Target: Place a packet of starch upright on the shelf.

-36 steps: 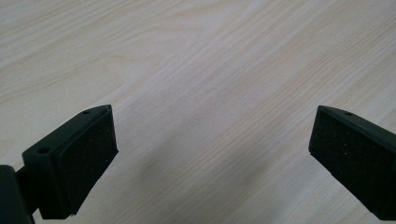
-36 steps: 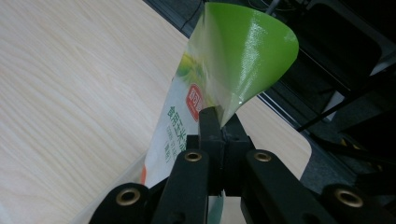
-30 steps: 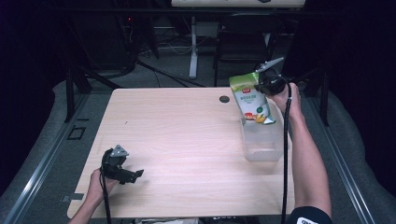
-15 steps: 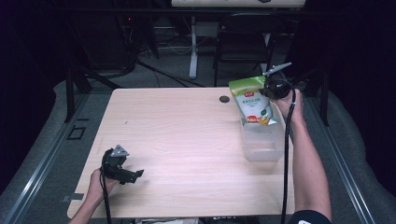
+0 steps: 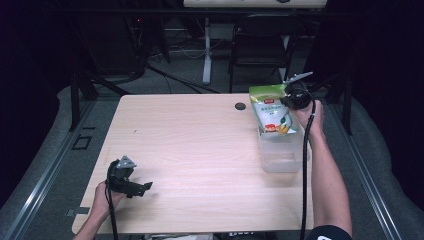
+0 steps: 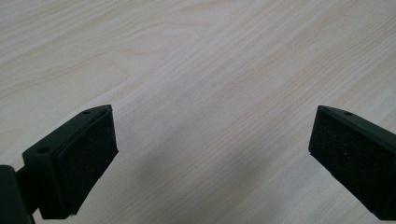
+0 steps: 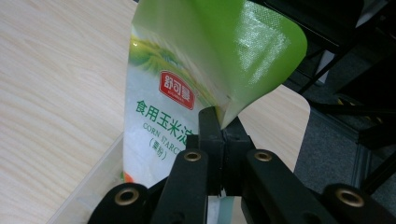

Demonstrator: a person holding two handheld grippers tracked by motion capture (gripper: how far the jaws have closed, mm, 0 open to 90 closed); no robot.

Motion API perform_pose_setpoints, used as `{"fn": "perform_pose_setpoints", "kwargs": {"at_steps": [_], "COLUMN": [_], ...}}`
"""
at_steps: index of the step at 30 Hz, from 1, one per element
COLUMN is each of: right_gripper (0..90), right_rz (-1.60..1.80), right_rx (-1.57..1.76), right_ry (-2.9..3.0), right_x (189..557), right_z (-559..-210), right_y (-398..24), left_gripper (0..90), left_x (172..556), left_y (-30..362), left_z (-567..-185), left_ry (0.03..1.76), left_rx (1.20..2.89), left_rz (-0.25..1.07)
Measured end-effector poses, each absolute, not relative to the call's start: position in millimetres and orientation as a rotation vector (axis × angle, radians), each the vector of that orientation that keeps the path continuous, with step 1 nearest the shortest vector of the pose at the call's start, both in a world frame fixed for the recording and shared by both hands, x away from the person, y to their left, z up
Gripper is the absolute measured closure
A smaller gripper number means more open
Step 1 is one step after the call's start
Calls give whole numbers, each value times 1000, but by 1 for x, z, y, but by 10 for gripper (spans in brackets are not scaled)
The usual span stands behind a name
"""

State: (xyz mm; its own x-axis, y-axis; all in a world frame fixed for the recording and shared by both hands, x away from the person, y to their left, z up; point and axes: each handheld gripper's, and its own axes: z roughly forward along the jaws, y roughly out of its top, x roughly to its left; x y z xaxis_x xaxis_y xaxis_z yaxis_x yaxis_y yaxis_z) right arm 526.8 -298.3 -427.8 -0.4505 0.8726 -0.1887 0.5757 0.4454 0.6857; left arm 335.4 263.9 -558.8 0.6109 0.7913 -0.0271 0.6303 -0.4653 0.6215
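Right gripper (image 5: 289,98) pinched shut on pouch (image 5: 270,110) edge, upper right of frame. Pouch hanging long axis upright, bottom end dipping into bin (image 5: 280,150) directly below. Left gripper (image 5: 142,189) open, empty, lower left.

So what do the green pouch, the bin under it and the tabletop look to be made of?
Green pouch: glossy plastic film, likely; it creases and glints. Bin: clear, slightly frosted plastic; the table shows through it. Tabletop: pale matte wood-grain, probably laminate.
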Motion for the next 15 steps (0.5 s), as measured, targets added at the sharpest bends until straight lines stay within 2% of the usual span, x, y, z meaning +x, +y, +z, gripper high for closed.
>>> {"fn": "perform_pose_setpoints", "kwargs": {"at_steps": [15], "right_gripper": [900], "right_rz": [759], "right_rx": [1325], "right_ry": [2126], "right_x": [531], "right_z": [-436], "right_y": [-305], "left_gripper": [8], "left_x": [330], "left_y": [267], "left_z": [-558], "left_ry": [1129], "left_rx": [2239], "left_rz": [366]}}
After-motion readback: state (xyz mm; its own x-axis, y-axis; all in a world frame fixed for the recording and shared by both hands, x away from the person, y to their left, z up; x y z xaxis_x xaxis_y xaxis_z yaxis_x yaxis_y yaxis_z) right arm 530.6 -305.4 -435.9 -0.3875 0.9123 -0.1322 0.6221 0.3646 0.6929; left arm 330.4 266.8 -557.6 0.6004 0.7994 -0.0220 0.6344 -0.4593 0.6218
